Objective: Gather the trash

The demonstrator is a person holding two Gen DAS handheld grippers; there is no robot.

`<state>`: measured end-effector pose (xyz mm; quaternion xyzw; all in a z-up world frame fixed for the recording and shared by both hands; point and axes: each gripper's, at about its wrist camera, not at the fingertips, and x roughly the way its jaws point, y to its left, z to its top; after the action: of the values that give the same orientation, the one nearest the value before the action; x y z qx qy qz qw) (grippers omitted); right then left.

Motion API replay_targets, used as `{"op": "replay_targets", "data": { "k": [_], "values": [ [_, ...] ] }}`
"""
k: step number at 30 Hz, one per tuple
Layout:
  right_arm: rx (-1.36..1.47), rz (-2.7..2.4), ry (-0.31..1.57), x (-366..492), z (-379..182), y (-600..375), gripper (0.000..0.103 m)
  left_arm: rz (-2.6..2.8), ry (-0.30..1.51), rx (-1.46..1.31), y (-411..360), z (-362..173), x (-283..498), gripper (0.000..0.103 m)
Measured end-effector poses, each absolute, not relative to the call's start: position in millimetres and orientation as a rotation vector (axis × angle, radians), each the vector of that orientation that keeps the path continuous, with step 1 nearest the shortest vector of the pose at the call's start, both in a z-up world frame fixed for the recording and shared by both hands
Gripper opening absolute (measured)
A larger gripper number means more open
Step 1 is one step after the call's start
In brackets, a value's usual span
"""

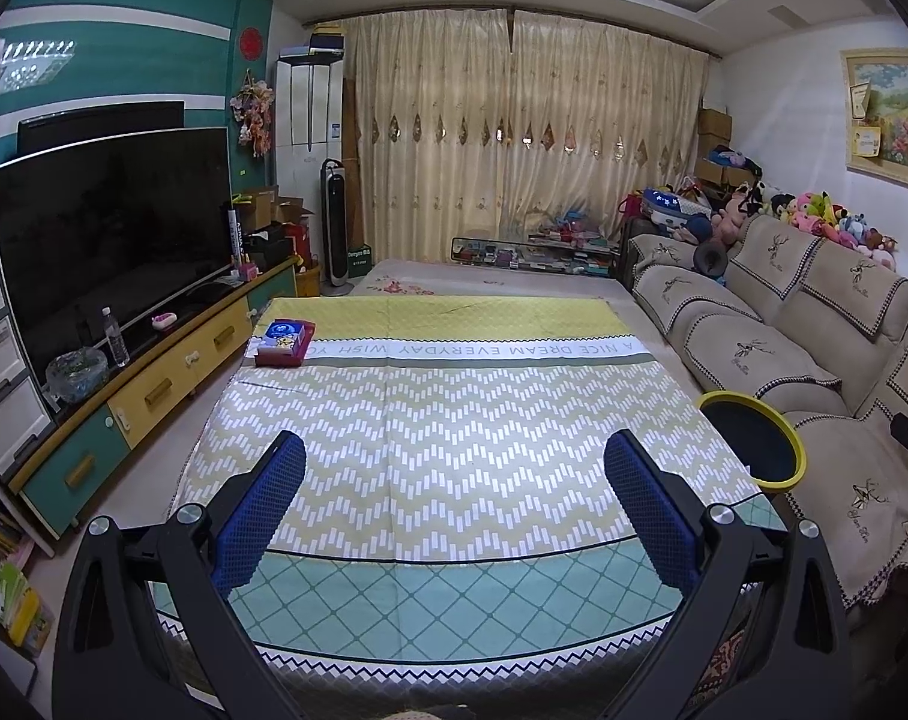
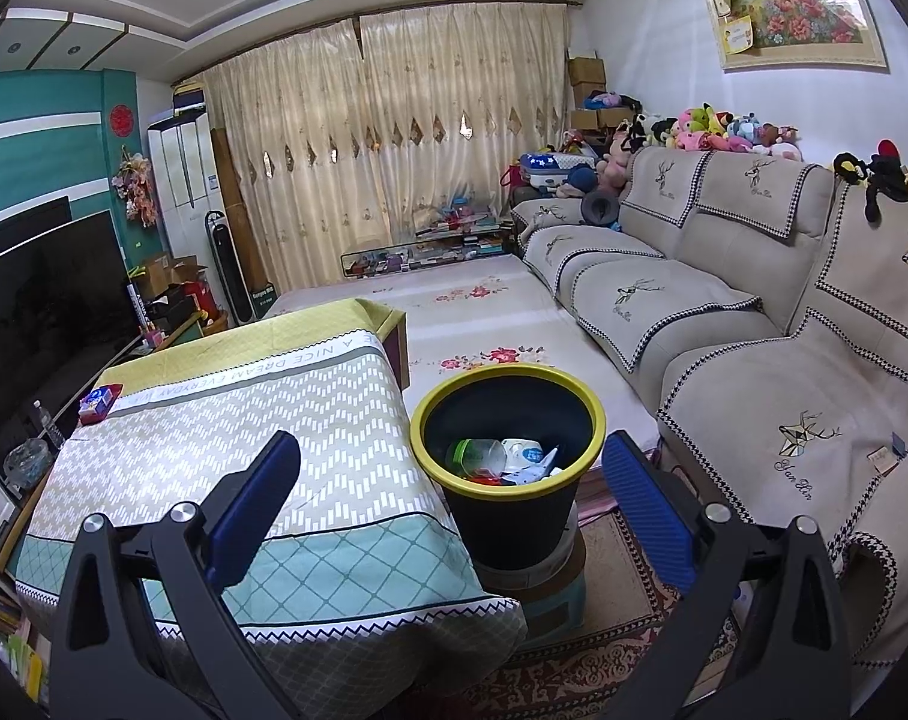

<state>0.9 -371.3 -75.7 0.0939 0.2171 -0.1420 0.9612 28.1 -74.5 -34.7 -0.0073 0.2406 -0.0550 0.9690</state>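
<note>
A black bin with a yellow rim point(image 2: 432, 456) stands on a low stool right of the cloth-covered table point(image 2: 225, 420). It holds trash: a clear plastic bottle point(image 2: 481, 456) and crumpled white wrappers point(image 2: 529, 459). My right gripper point(image 2: 450, 468) is open and empty, its jaws spread wide above the bin's near side. My left gripper point(image 1: 454, 468) is open and empty above the table point(image 1: 429, 420); the bin point(image 1: 796, 450) shows at its right edge. A red tray with a blue tissue pack point(image 1: 284, 339) sits at the table's far left corner.
A beige sofa point(image 2: 724, 312) runs along the right. A TV point(image 1: 111, 240) on a cabinet with a water bottle point(image 1: 114, 336) lines the left wall. A patterned rug point(image 2: 610, 630) lies under the stool. Curtains, boxes and plush toys fill the back.
</note>
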Motion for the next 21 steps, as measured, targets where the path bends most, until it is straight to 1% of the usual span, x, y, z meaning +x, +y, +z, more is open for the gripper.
{"op": "replay_targets", "data": {
  "k": [21],
  "values": [
    [0.193, -0.289, 0.449, 0.8, -76.6, -369.6, 0.096, -0.106, 0.497, -0.010, -74.0, -38.1, 32.1, 0.098]
  ]
}}
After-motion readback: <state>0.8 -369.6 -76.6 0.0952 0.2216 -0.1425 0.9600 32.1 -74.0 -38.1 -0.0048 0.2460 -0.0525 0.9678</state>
